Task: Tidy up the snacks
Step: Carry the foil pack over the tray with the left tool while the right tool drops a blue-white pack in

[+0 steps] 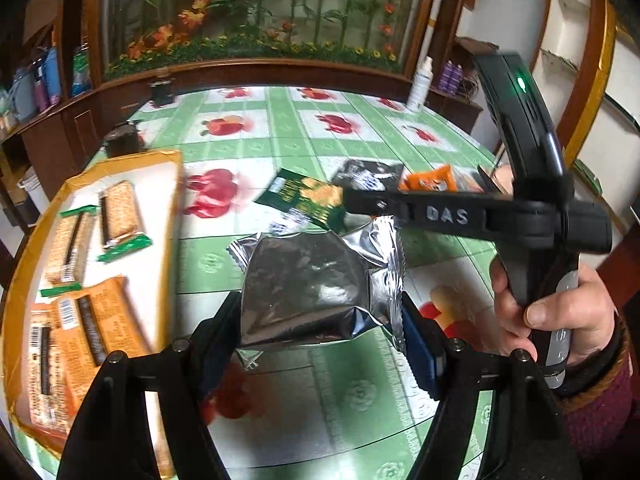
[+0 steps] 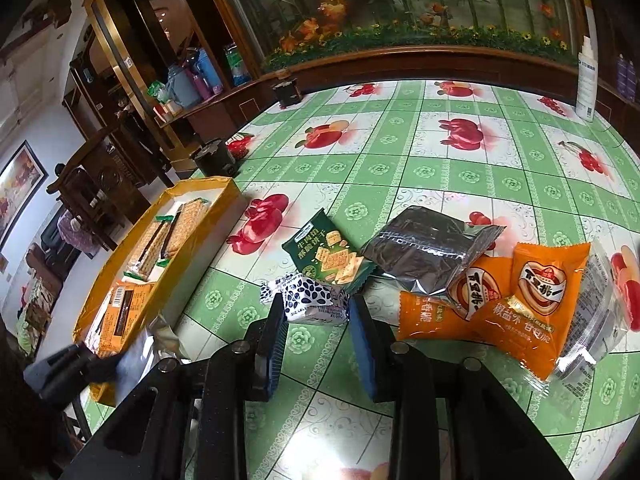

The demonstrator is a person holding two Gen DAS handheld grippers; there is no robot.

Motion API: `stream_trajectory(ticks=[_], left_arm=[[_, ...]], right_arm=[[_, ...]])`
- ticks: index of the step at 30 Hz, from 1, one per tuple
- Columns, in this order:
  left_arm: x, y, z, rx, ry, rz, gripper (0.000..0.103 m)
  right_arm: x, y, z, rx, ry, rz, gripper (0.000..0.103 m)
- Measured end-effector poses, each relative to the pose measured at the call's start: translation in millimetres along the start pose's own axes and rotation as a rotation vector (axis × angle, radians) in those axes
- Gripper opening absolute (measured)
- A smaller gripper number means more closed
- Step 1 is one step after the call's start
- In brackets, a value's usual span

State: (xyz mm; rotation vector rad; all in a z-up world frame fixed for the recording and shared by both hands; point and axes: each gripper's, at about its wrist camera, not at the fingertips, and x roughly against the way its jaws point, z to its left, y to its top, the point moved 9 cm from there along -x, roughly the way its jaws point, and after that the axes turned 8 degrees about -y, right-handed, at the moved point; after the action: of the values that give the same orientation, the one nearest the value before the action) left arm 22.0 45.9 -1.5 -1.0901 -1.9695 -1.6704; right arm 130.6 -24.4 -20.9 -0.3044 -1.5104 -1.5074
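My left gripper [image 1: 320, 308] is shut on a silver foil packet [image 1: 312, 276], which hangs above the tablecloth. To its left lies a yellow-rimmed tray [image 1: 24, 280] with cracker packs [image 1: 118, 210] and orange packets [image 1: 92, 320]. My right gripper [image 2: 316, 308] is low over the table, shut on a small white packet with blue spots [image 2: 308, 300]. Past it lie a green cracker packet [image 2: 328, 252], a dark foil packet [image 2: 424, 248] and two or three orange packets [image 2: 540, 280]. The left gripper [image 2: 92, 360] shows blurred beside the tray [image 2: 224, 188].
A hand [image 1: 552, 304] holds the right gripper's handle. A white bottle [image 2: 586, 80] stands at the table's far right corner. Two small black objects [image 2: 286, 94] [image 2: 214, 158] sit near the far left edge. A wooden cabinet [image 2: 400, 64] borders the table behind.
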Motion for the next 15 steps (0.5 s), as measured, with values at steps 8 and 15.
stream_trajectory(ticks=[8, 15], left_arm=[[33.7, 6.2, 40.8, 0.07, 0.039, -0.065, 0.074], [56.5, -7.3, 84.1, 0.129, 0.095, -0.087, 0.074]], right_arm=[[-2.7, -2.4, 8.3, 0.008, -0.001, 0.0, 0.034], [0.2, -1.6, 33.9, 0.005, 0.047, -0.002, 0.034]])
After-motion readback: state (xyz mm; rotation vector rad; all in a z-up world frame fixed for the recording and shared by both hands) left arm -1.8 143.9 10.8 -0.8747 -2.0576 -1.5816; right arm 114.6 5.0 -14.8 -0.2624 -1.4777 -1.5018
